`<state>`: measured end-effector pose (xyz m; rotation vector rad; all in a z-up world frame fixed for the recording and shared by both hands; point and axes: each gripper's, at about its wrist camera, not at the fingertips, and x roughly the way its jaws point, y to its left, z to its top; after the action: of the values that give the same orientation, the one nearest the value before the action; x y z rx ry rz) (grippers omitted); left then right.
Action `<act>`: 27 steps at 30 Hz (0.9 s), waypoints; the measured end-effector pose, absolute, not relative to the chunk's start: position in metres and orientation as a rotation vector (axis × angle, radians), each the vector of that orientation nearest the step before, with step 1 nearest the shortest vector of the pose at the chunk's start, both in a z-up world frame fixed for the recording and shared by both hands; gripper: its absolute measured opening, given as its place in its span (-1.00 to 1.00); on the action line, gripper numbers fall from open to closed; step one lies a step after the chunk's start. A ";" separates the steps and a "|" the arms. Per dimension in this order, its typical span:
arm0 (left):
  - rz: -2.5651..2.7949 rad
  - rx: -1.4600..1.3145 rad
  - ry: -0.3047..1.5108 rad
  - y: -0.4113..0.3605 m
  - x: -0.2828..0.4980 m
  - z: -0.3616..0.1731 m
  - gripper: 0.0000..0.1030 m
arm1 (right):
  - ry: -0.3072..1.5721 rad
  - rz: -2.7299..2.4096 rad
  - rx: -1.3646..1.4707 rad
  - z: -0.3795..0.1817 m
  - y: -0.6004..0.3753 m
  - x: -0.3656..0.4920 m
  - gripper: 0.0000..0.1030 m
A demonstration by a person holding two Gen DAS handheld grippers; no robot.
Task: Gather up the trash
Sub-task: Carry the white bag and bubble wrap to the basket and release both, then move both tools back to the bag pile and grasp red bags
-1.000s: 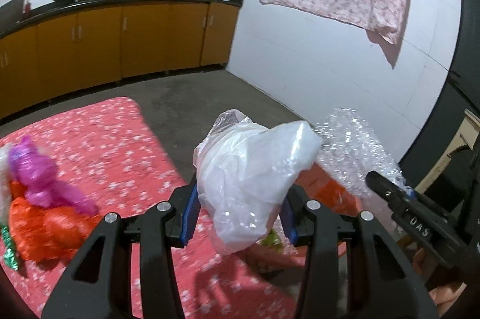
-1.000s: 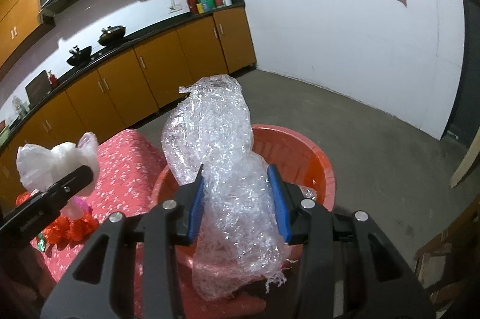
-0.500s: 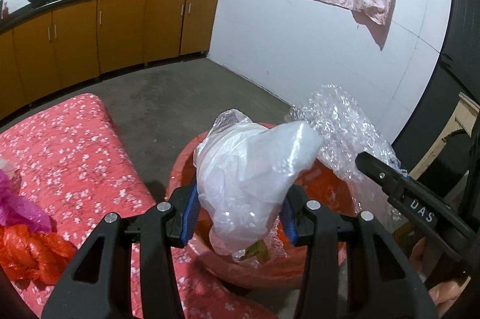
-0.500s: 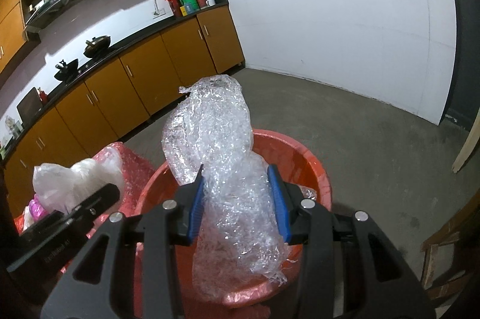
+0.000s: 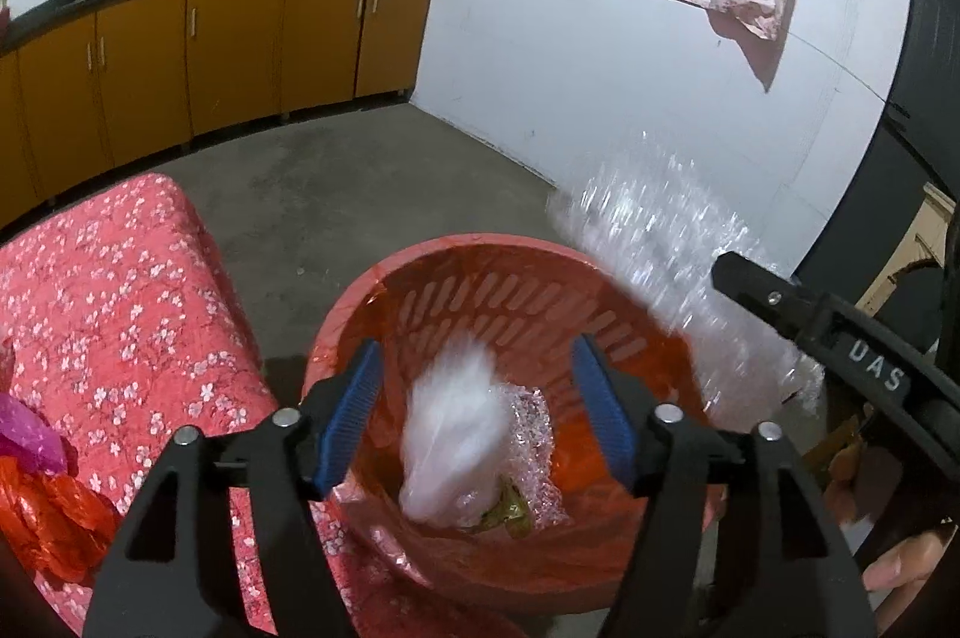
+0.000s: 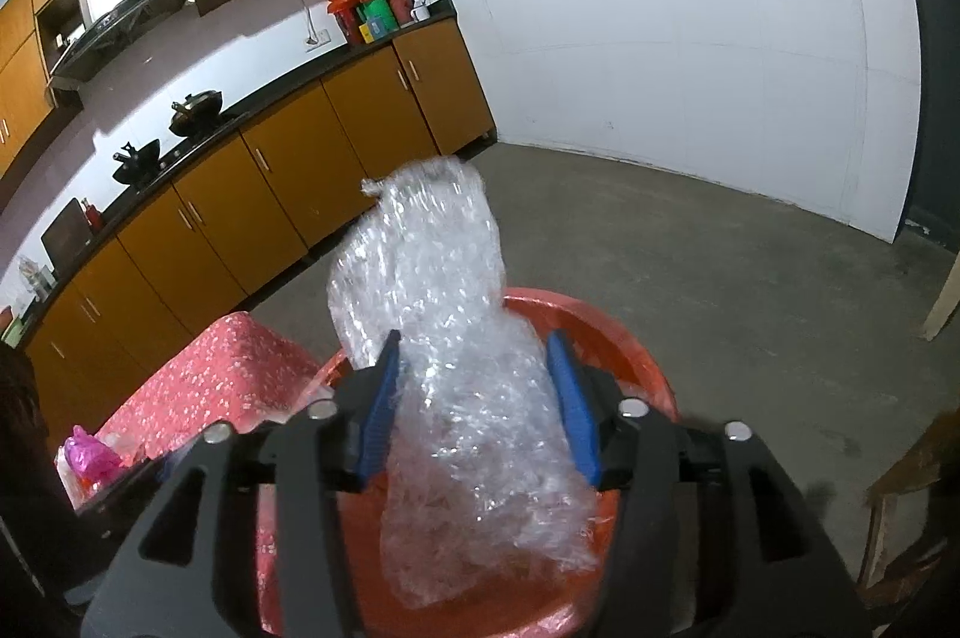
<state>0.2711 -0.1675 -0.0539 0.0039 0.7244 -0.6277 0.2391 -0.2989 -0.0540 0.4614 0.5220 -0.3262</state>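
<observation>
White plastic bag [image 5: 456,434], motion-blurred and crumpled, sits inside the red slotted basket [image 5: 510,302] among bits of clear film and a greenish wrapper. Above it the left gripper [image 5: 474,410] has its jaws released, holding nothing. Bubble wrap [image 6: 456,374], glossy and bunched, stands between the blue pads of the right gripper [image 6: 477,398]; its jaws look spread, so I cannot tell whether they are grasping it.
</observation>
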 end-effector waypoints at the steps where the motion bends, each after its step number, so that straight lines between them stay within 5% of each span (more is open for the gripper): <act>1: -0.620 0.001 0.728 -0.165 0.272 -0.055 0.33 | 0.520 -0.328 0.463 -0.054 -0.301 0.239 0.10; 8: -0.546 -0.039 0.727 -0.140 0.271 -0.057 0.62 | 0.468 -0.371 0.444 -0.050 -0.299 0.225 0.90; 13: -0.498 -0.046 0.700 -0.122 0.263 -0.052 0.82 | 0.477 -0.387 0.399 -0.049 -0.292 0.224 0.92; 27: -0.372 -0.031 0.641 -0.051 0.228 -0.038 0.89 | 0.490 -0.250 0.285 -0.034 -0.231 0.232 0.92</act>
<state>0.2277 -0.0507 -0.0380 -0.0312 0.6406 -0.3722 0.2319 -0.2307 -0.0338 0.2851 0.4898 -0.2504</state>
